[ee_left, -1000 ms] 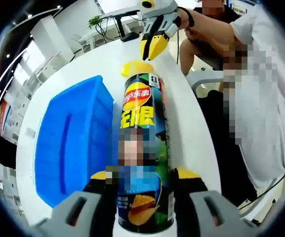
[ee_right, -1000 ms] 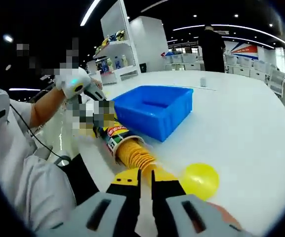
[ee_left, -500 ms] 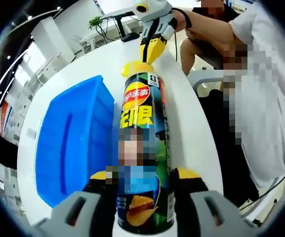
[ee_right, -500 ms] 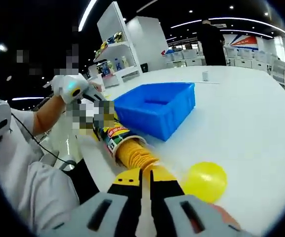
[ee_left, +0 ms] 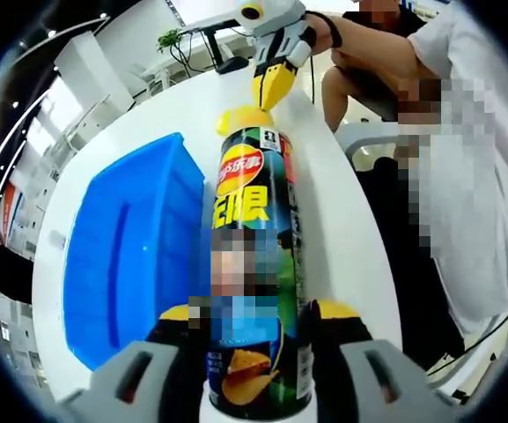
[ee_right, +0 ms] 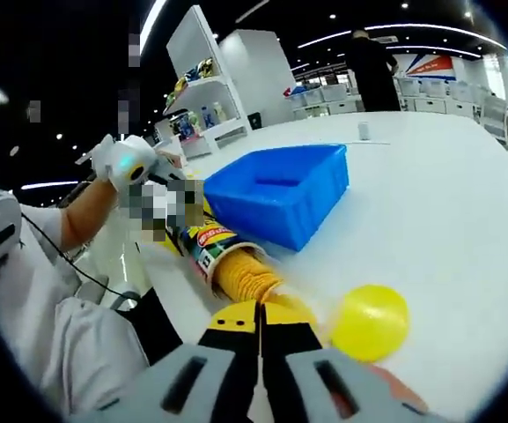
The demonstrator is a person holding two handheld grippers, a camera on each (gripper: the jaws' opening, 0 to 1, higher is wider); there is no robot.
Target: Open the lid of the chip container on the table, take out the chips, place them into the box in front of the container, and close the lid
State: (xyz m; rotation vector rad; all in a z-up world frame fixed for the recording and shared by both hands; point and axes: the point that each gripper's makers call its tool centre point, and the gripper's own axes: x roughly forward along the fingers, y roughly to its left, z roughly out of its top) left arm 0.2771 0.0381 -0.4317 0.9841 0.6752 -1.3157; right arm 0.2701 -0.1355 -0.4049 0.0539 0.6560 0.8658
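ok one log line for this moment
left gripper: shut on chip can | right gripper: shut at chips | lid: off, on table | blue box: beside can

chip container [ee_left: 252,264]: green and black, red-yellow logo, blue lower band
chips [ee_right: 243,275]: golden yellow stack
lid [ee_right: 370,322]: translucent yellow
box [ee_right: 276,189]: bright blue
bench [ee_right: 447,211]: white
claw tips [ee_right: 259,319]: yellow, perhaps black-edged

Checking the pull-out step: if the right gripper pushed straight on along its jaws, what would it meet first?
The stack of chips sticking out of the open chip container, right ahead of the right gripper; its shut jaws already seem to be at the stack's near end, though contact is unclear.
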